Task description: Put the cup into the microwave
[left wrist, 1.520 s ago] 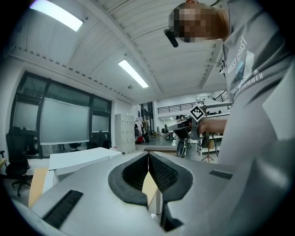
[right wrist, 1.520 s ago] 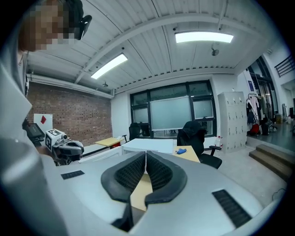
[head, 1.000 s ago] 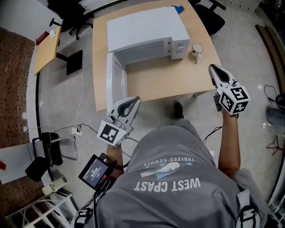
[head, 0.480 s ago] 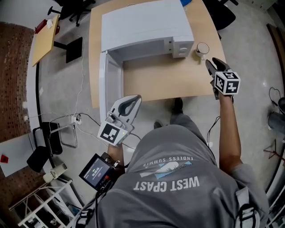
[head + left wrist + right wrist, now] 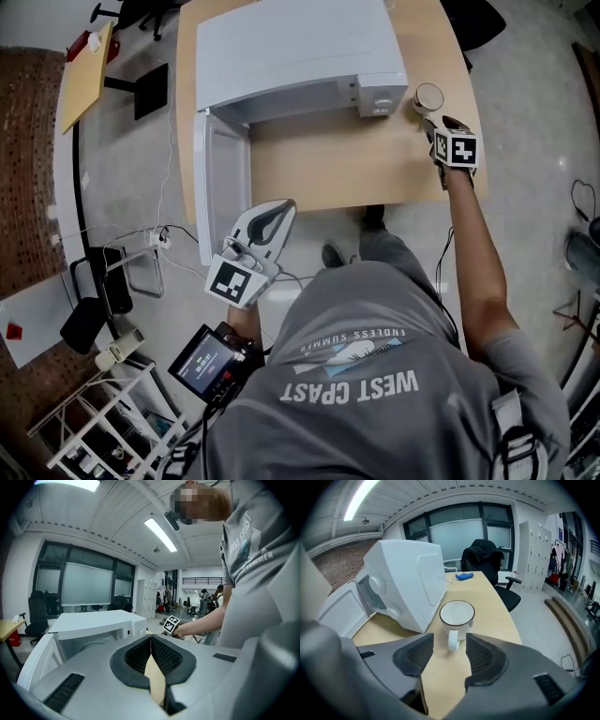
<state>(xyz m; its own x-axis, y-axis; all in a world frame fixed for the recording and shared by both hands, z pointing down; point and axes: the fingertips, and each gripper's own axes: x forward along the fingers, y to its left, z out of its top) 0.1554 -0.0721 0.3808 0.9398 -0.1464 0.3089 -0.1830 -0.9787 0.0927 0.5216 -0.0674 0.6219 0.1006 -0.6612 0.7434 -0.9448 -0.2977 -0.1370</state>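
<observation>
As jaws widen (empty), right tool (image 5: 428,119) downtilted

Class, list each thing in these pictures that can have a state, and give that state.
microwave: door swung wide open
cup: upright on the table, right beside the microwave, looks empty
left tool: jaws shut, nothing between them
right tool: jaws have just been opening, now apart; cup's handle between their tips, ungripped
</observation>
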